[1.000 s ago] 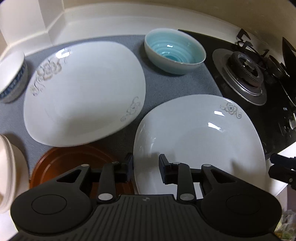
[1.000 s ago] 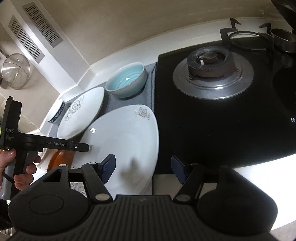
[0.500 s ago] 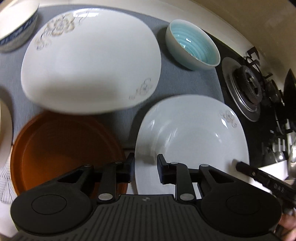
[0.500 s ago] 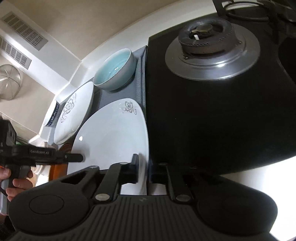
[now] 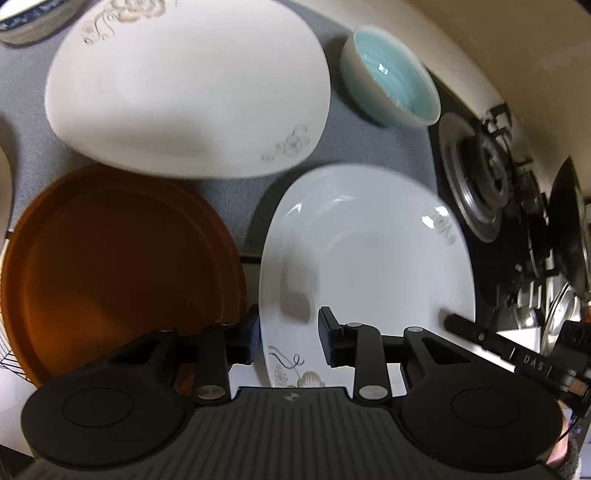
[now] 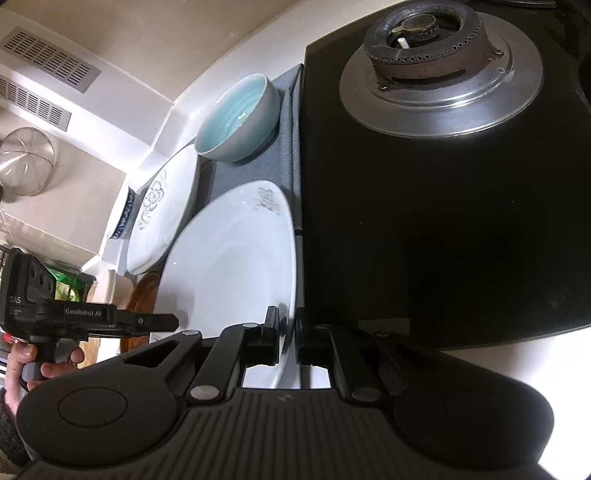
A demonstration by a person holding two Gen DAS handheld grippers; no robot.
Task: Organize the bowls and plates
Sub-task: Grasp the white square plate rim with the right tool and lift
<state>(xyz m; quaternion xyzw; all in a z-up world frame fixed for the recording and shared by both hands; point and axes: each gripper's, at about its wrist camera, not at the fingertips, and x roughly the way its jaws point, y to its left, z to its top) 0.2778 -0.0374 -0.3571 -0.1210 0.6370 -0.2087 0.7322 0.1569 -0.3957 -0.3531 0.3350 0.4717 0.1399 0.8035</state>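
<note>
A white plate with a grey flower print lies at the counter's front, next to the black hob. My right gripper is shut on its right rim. My left gripper straddles the plate's left rim with its jaws opening. One finger is outside the edge and the other stands over the plate's inside. A bigger flowered white plate lies behind, a brown plate to the left. A teal bowl stands at the back.
A blue-patterned bowl sits at the far left corner of the grey mat. The gas burner and black hob fill the right side. A pale dish edge shows at the left. A hand holds the left gripper's handle.
My right gripper went from wide open to shut on the near plate's right rim. The left gripper tilted down and rolled, bringing the brown plate into view; its jaws stand slightly wider.
</note>
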